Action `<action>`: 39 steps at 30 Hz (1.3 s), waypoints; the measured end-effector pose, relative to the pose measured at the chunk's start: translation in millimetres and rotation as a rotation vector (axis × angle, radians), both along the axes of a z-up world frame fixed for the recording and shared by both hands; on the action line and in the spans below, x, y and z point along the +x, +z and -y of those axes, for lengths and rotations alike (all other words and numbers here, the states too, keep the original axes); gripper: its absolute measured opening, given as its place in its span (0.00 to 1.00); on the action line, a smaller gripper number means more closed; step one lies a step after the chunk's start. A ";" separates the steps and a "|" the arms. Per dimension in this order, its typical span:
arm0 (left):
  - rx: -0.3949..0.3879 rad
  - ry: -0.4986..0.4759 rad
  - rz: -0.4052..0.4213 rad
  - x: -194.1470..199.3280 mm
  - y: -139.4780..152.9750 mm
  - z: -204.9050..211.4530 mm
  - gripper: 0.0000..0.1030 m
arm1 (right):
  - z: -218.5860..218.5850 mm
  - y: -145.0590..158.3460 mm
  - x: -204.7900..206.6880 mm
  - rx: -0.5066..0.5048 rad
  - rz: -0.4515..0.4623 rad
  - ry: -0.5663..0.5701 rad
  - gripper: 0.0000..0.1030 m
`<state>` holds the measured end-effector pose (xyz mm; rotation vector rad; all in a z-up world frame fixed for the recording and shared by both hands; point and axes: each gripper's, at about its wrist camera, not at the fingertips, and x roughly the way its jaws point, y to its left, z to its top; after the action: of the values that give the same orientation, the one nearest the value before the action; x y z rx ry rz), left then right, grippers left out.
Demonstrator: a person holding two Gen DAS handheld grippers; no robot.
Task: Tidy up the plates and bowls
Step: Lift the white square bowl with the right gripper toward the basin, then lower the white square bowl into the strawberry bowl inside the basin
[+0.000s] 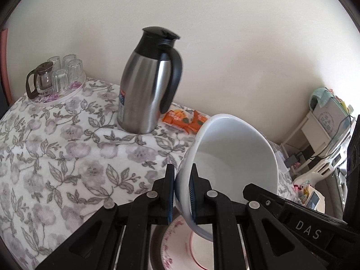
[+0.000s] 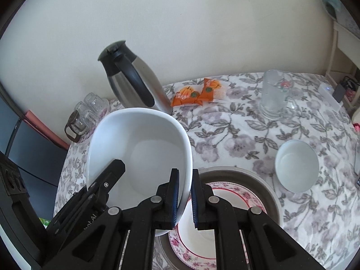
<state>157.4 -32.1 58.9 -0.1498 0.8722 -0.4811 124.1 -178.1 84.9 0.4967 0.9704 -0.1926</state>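
Note:
A large white bowl [image 1: 234, 157] [image 2: 144, 150] is held in the air by both grippers, one on each side of its rim. My left gripper [image 1: 181, 193] is shut on its left rim. My right gripper [image 2: 185, 199] is shut on its right rim; the left gripper's fingers [image 2: 108, 175] show at the bowl's other side. Below the bowl lies a floral plate with a red ring [image 2: 236, 204] [image 1: 177, 245] on a grey metal dish [image 2: 252, 175]. A small white bowl [image 2: 297, 165] stands on the table to the right.
A steel thermos jug [image 1: 146, 83] [image 2: 137, 83] stands behind the bowl. Orange snack packets [image 2: 198, 93] lie beside it. A tray of glasses with a small teapot [image 1: 54, 78] is at the far left. A glass mug [image 2: 274, 94] stands far right. Floral tablecloth [image 1: 56, 157] covers the table.

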 end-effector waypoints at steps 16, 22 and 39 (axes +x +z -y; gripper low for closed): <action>-0.018 -0.063 0.006 -40.4 7.2 3.4 0.12 | 3.8 2.1 -54.4 0.000 0.065 -0.025 0.11; 0.015 -0.084 0.004 -50.3 3.0 5.9 0.12 | 3.2 -3.1 -68.5 -0.003 0.097 -0.047 0.11; 0.109 -0.137 -0.001 -66.6 -12.2 33.0 0.12 | 21.8 -25.7 -86.6 0.017 0.087 -0.083 0.11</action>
<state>90.7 -65.0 46.8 0.0102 0.9112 -0.5599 37.5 -199.9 59.2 0.5571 0.8676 -0.2359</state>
